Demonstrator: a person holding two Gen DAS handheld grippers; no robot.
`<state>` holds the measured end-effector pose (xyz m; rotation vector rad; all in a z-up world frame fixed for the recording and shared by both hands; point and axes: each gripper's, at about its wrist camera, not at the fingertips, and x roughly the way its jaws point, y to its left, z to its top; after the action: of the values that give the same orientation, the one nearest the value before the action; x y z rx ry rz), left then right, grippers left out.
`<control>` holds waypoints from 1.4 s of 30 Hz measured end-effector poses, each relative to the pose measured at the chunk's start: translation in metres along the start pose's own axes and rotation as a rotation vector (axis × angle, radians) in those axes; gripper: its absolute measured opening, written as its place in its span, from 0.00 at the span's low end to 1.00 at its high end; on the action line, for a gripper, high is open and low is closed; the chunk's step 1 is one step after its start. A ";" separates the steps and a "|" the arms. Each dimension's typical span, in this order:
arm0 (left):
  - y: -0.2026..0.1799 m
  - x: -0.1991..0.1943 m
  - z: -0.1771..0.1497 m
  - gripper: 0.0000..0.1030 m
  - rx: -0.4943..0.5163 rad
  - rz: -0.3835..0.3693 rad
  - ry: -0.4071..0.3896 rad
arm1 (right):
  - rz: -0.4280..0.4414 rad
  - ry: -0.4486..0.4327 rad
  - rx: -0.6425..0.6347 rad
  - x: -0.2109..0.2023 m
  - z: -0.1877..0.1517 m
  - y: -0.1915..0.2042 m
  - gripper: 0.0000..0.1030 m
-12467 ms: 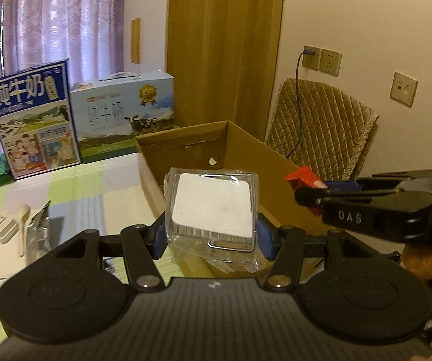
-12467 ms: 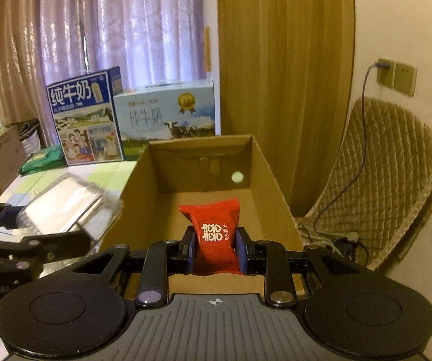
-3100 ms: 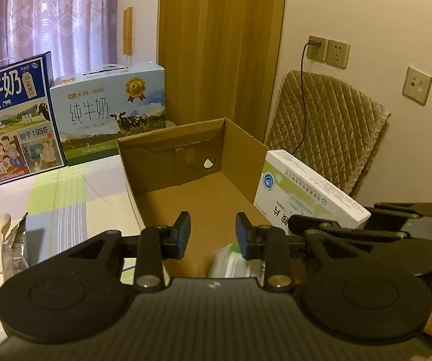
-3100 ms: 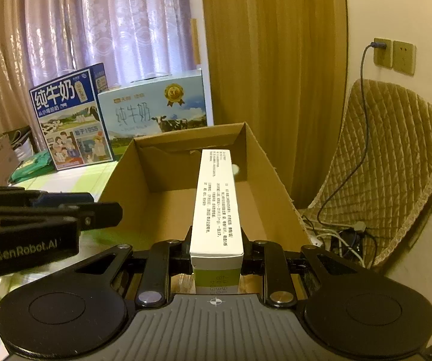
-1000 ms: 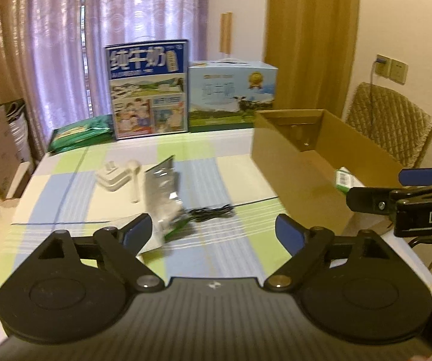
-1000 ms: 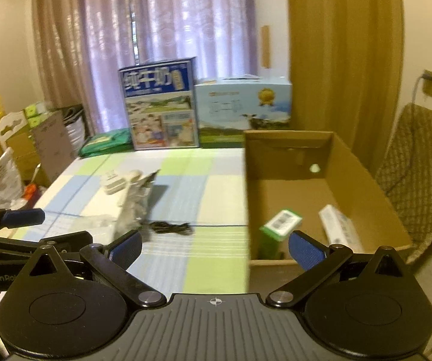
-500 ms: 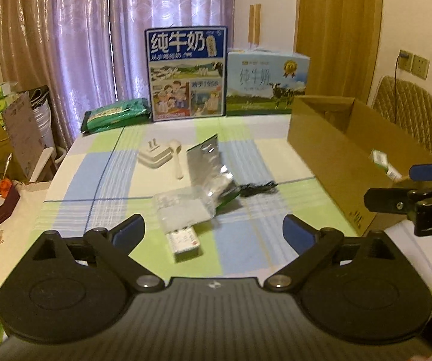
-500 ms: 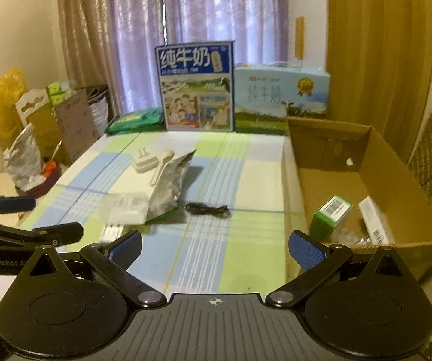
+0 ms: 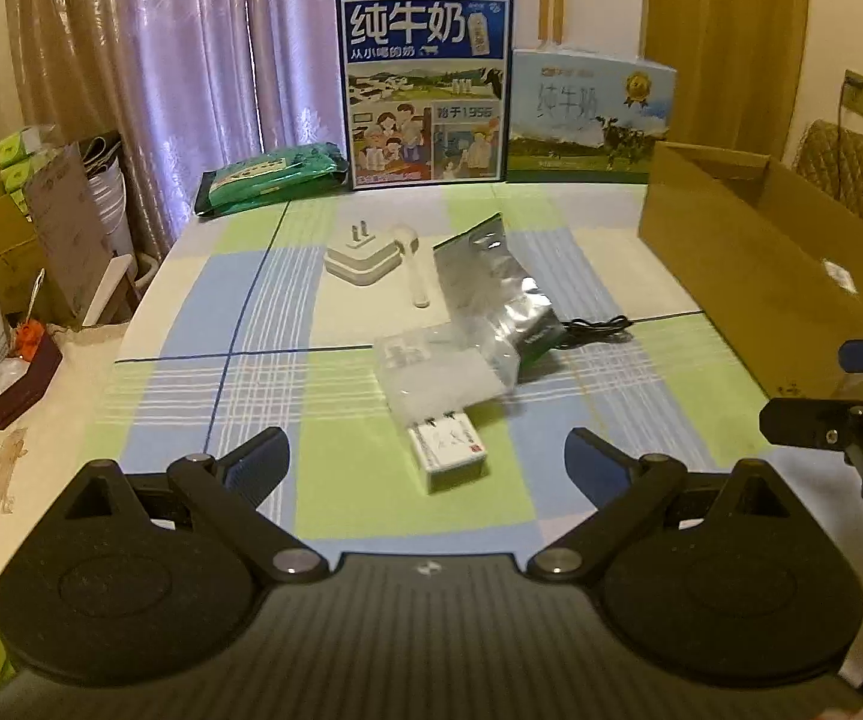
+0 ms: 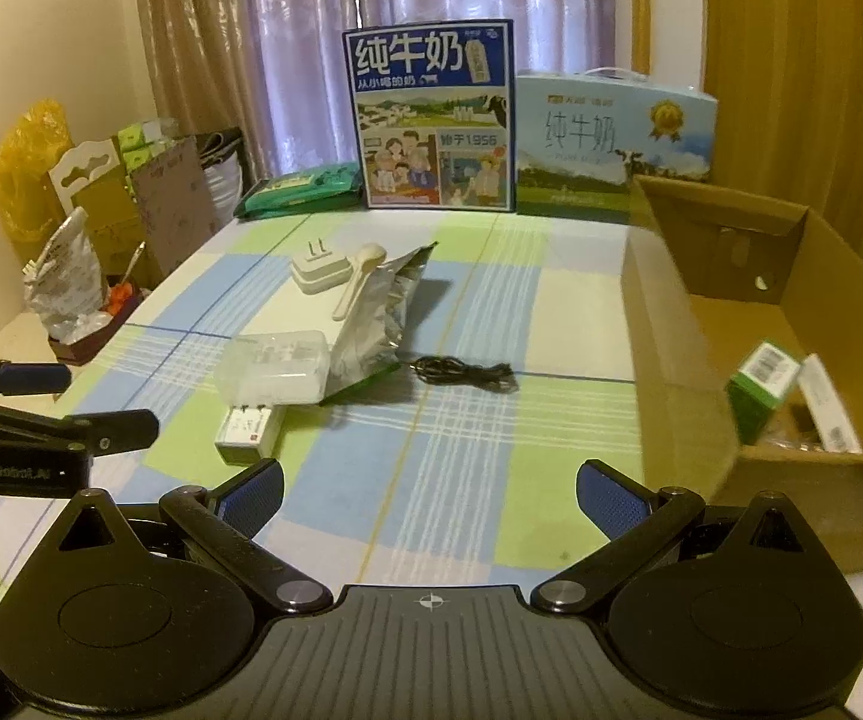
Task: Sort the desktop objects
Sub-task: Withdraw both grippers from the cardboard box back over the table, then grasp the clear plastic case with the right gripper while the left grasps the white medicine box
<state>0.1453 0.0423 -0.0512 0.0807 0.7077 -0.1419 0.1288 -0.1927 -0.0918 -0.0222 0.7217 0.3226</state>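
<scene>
The counter (image 9: 371, 516), under a checked cloth of green, blue and cream, carries everything here. Largest on it is the open cardboard box (image 10: 671, 360), standing at the counter's right edge; inside the box, at its near end, a green carton (image 10: 758, 387) stands next to a white carton (image 10: 827, 402). Behind the box, along the far edge by the curtains, stand a tall blue milk carton case (image 9: 425, 87) and a pale blue milk case (image 9: 590, 114), with a flat green packet (image 9: 272, 177) further left.

Left of the box, near the counter's middle, a crumpled silver foil bag (image 9: 491, 294) stands partly upright. A clear plastic case (image 9: 437, 375) touches the bag's near side, and a small white box (image 9: 448, 457) pokes out from under that case. A black cable (image 10: 464, 373) lies between the bag and the cardboard box. Beyond the bag, farther from the box, a white plug adapter (image 9: 362, 258) lies just beside a white spoon (image 9: 410, 267).

The left hand-held gripper (image 9: 428, 468) hangs above the near counter with its jaws spread wide and nothing between them. The right hand-held gripper (image 10: 428, 498) is likewise spread wide and empty, just left of the box's near corner.
</scene>
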 end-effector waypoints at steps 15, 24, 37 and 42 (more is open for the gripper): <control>0.071 0.064 0.008 0.93 -0.047 0.110 0.023 | 0.104 -0.005 -0.022 0.070 0.020 0.037 0.98; 0.107 0.084 0.007 0.94 -0.120 0.082 0.071 | 0.139 0.012 -0.048 0.126 0.022 0.073 0.98; 0.117 0.087 0.007 0.93 -0.185 0.088 0.093 | 0.110 -0.001 -0.077 0.179 0.029 0.089 0.98; 0.117 0.088 0.006 0.93 -0.191 0.095 0.101 | 0.112 0.006 -0.095 0.183 0.027 0.087 0.93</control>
<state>0.2339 0.1478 -0.1010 -0.0619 0.8131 0.0216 0.2491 -0.0552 -0.1831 -0.0724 0.7147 0.4641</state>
